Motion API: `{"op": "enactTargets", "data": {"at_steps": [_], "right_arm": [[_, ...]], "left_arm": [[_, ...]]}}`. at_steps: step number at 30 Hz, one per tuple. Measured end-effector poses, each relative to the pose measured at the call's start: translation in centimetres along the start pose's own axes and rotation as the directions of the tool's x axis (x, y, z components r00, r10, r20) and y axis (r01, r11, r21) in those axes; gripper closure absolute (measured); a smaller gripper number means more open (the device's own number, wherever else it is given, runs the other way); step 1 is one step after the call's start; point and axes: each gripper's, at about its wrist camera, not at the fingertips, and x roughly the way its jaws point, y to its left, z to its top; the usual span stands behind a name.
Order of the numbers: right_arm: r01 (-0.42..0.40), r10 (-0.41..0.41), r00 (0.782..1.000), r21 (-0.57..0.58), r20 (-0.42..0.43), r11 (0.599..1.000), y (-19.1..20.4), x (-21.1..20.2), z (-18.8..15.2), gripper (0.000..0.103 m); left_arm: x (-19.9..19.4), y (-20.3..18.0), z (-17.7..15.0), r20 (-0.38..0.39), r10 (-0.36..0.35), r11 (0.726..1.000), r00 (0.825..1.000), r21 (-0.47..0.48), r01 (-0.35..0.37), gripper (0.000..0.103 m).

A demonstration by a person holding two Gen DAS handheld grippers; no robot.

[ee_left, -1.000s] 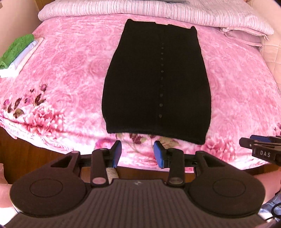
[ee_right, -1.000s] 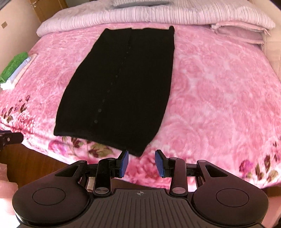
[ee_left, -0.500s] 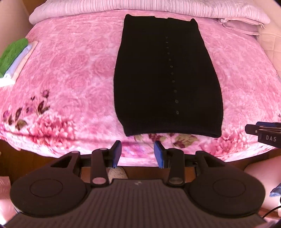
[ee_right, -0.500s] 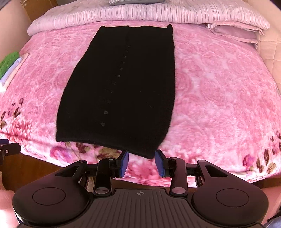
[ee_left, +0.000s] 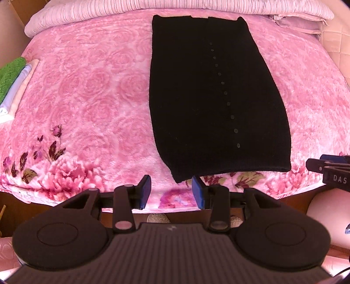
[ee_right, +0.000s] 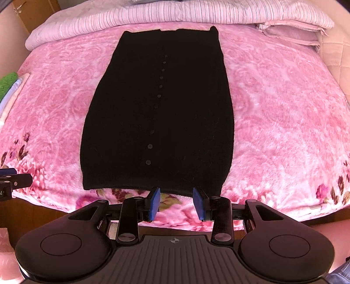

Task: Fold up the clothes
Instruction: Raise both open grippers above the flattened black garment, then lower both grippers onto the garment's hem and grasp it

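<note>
A long black knit garment [ee_left: 210,96] with a row of small buttons lies flat on the pink floral blanket [ee_left: 91,102]; it also shows in the right wrist view [ee_right: 157,113]. My left gripper [ee_left: 171,191] is open and empty, just short of the garment's near left hem corner. My right gripper [ee_right: 176,202] is open and empty, just short of the near hem's right part. The right gripper shows at the right edge of the left wrist view [ee_left: 328,170]; the left gripper shows at the left edge of the right wrist view [ee_right: 13,181].
A stack of folded clothes with a green one on top [ee_left: 11,80] sits at the bed's left edge. Striped pink bedding [ee_right: 175,15] and a pillow [ee_right: 291,30] lie at the far end. The bed's near edge drops to a wooden frame [ee_right: 43,216].
Both grippers have moved closer to the garment's near hem; the left one shifted left toward the hem corner, the right one now faces the hem's right part. Both stay open.
</note>
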Motion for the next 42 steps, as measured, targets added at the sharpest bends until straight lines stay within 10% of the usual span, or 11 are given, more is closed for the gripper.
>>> {"op": "enactTargets", "data": {"at_steps": [12, 17, 21, 23, 30, 35, 42], "right_arm": [[-0.039, 0.041, 0.999, 0.08, -0.016, 0.996, -3.2, 4.2, -1.1, 0.066], [-0.135, 0.127, 0.991, 0.225, 0.051, 0.965, -8.9, 9.3, -3.1, 0.066], [-0.267, 0.223, 0.963, 0.397, 0.154, 0.878, -14.2, 13.2, -5.1, 0.066], [-0.345, 0.277, 0.938, 0.472, 0.211, 0.811, -16.4, 14.9, -5.9, 0.066], [-0.542, 0.377, 0.839, 0.539, 0.393, 0.644, -20.0, 19.3, -8.9, 0.066], [-0.636, 0.388, 0.767, 0.524, 0.512, 0.567, -20.7, 19.9, -11.5, 0.066], [-0.631, 0.39, 0.774, 0.551, 0.499, 0.547, -20.8, 19.3, -11.7, 0.066]], "left_arm": [[5.9, -0.1, -0.7, -0.004, -0.134, 0.99, 0.991, -0.05, 0.133, 0.053], [13.2, 5.1, -2.5, 0.063, -0.294, 0.918, 0.954, -0.258, 0.3, 0.057], [18.2, 9.1, -3.7, 0.131, -0.394, 0.805, 0.91, -0.428, 0.411, 0.057], [20.2, 10.5, -4.0, 0.161, -0.439, 0.739, 0.884, -0.495, 0.457, 0.057], [23.6, 12.3, -5.8, 0.313, -0.509, 0.639, 0.802, -0.486, 0.596, 0.054], [23.8, 12.4, -7.2, 0.384, -0.531, 0.593, 0.756, -0.469, 0.655, 0.054], [24.0, 11.2, -8.2, 0.42, -0.535, 0.563, 0.733, -0.47, 0.68, 0.054]]}}
